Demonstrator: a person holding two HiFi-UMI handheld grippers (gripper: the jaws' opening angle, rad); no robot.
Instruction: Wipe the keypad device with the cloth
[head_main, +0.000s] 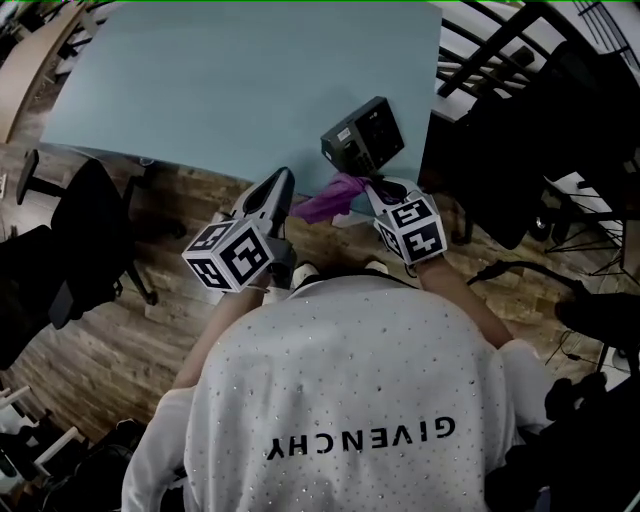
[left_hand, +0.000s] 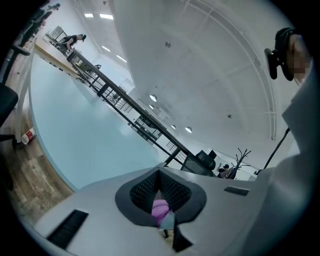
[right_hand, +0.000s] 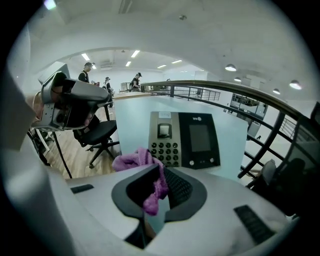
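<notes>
Both closed, right hand-held gripper (right_hand: 161, 172) pinching purple cloth (right_hand: 132, 160) near keypad device (right_hand: 182, 137), left hand-held gripper (left_hand: 159, 174) jaws together.

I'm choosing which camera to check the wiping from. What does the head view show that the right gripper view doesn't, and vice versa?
Only the head view: the person's white shirt and the right gripper's marker cube. Only the right gripper view: the keypad device's individual number keys, and the jaws shut on the purple cloth. Both: the device, the cloth, the left gripper.
</notes>
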